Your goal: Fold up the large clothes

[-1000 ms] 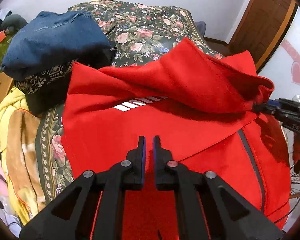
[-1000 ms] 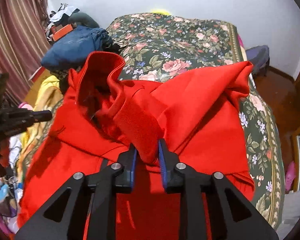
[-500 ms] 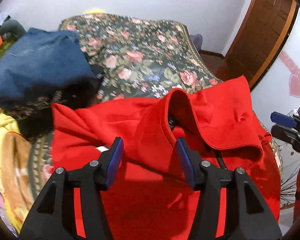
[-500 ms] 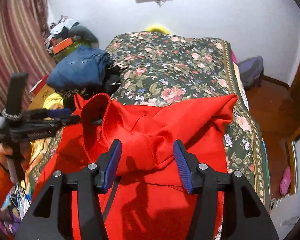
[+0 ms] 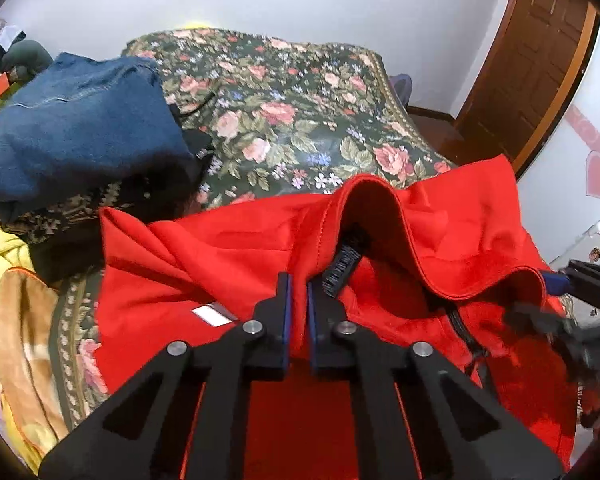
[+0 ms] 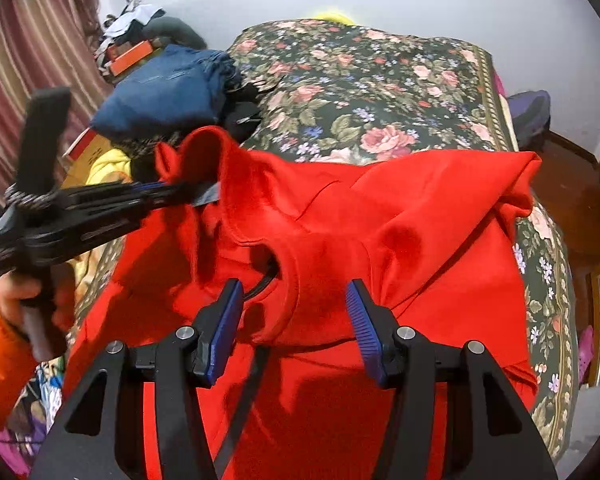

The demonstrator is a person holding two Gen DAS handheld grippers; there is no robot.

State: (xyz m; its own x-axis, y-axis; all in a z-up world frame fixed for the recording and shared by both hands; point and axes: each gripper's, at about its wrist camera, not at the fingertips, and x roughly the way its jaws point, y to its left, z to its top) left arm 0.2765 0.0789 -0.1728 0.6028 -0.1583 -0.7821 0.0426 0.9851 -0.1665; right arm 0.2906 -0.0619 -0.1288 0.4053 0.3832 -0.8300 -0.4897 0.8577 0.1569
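Your bright red fleece jacket (image 5: 236,264) lies rumpled on the floral-covered bed (image 5: 300,120), collar standing up. Your left gripper (image 5: 296,300) pinches a collar fold; your right gripper (image 6: 294,312) gapes wide, holding nothing. Bare floral cover lies beyond both jaws.

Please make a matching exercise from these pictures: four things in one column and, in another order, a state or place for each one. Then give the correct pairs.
Things:
1. left tongs
2. right tongs
3. blue jeans
4. red jacket

States or places:
A. lying on the floral bedspread
B. shut on red cloth
C. on top of a pile at the left side of the bed
D. open, with the jacket's bunched cloth between the pads

Pairs: 1-B, 2-D, 3-C, 4-A
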